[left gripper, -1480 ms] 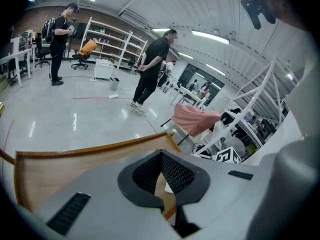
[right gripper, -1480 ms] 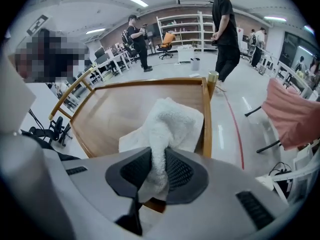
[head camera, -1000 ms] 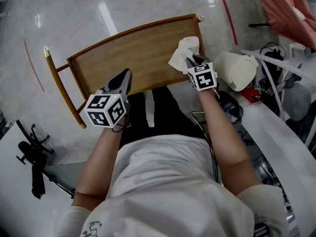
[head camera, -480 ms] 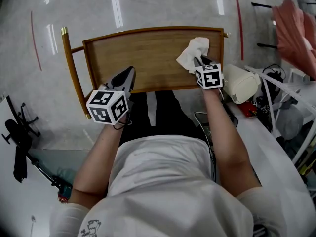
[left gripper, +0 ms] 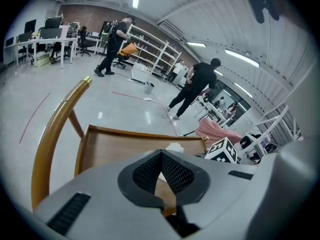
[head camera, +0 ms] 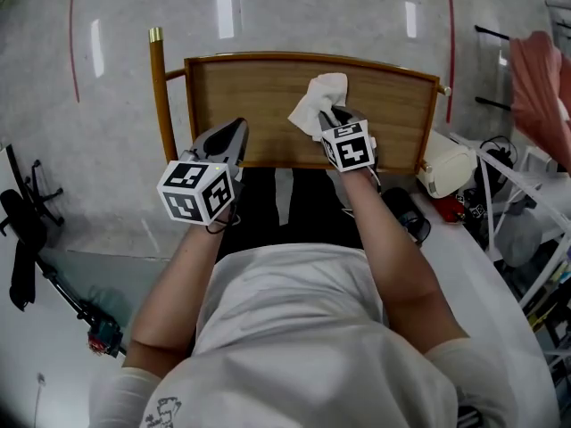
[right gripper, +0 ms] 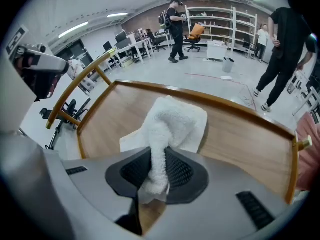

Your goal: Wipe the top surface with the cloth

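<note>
A wooden cart top (head camera: 259, 105) with a raised rim lies in front of me. My right gripper (head camera: 334, 114) is shut on a white cloth (head camera: 314, 103), which spreads onto the wood near the middle of the tray (right gripper: 240, 134). In the right gripper view the cloth (right gripper: 167, 126) runs up between the jaws. My left gripper (head camera: 234, 132) hovers at the tray's near left edge, shut with nothing in it. The left gripper view shows its jaws (left gripper: 161, 156) pressed together over the tray (left gripper: 117, 149).
A curved wooden handle (head camera: 161, 96) with a brass cap stands at the tray's left end. A cream bag (head camera: 446, 169) and cables lie to the right, beside a white table (head camera: 500, 266). A black tripod (head camera: 27, 230) lies on the floor at left. People stand far off.
The right gripper has dragged the cloth leftward from the tray's right end to near its middle. The left gripper has kept its place at the near edge.
</note>
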The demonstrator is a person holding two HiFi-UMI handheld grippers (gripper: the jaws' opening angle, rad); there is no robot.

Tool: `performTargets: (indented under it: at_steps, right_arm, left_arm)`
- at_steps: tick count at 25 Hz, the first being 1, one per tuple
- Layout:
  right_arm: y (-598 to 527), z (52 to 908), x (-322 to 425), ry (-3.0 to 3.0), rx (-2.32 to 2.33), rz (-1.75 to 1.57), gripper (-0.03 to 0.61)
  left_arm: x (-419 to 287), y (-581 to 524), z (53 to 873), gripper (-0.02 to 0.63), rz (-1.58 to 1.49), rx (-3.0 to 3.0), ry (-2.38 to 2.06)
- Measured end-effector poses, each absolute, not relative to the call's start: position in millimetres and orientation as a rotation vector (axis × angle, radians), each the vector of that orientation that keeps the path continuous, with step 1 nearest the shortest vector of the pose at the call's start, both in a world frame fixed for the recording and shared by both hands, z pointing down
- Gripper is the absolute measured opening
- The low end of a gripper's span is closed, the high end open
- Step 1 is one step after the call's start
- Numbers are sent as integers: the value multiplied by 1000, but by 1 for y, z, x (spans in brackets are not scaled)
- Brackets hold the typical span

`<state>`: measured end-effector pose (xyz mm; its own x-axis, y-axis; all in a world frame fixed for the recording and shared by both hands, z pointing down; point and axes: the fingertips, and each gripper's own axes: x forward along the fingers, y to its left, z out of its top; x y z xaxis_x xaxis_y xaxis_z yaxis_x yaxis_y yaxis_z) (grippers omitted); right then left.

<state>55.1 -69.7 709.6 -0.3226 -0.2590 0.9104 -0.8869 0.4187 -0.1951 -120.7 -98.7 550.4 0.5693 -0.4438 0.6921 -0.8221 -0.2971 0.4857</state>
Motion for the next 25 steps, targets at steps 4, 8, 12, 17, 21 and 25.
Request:
performTargets:
  at_steps: [4, 8, 12, 17, 21, 25]
  right_arm:
    - [-73, 711, -2, -1850, 921, 902, 84]
    - [-74, 712, -53, -1884, 867, 885, 84]
    - [-77, 712, -101, -1919, 814, 868, 84]
    - [-77, 711, -154, -1959, 760, 851, 84]
    - [-72, 709, -185, -1971, 713, 860, 84]
    - [-71, 709, -204, -1990, 690, 847, 84]
  left_arm:
    - [-149, -92, 551, 8, 537, 1921, -1021]
    - [-171, -80, 552, 8, 519, 1905, -1012]
    - [-188, -70, 551, 8, 504, 1897, -996]
    - [-204, -58, 551, 8, 487, 1890, -982]
    - [-218, -51, 552, 8, 476, 1881, -994]
    - [-227, -47, 553, 8, 472, 1876, -1010]
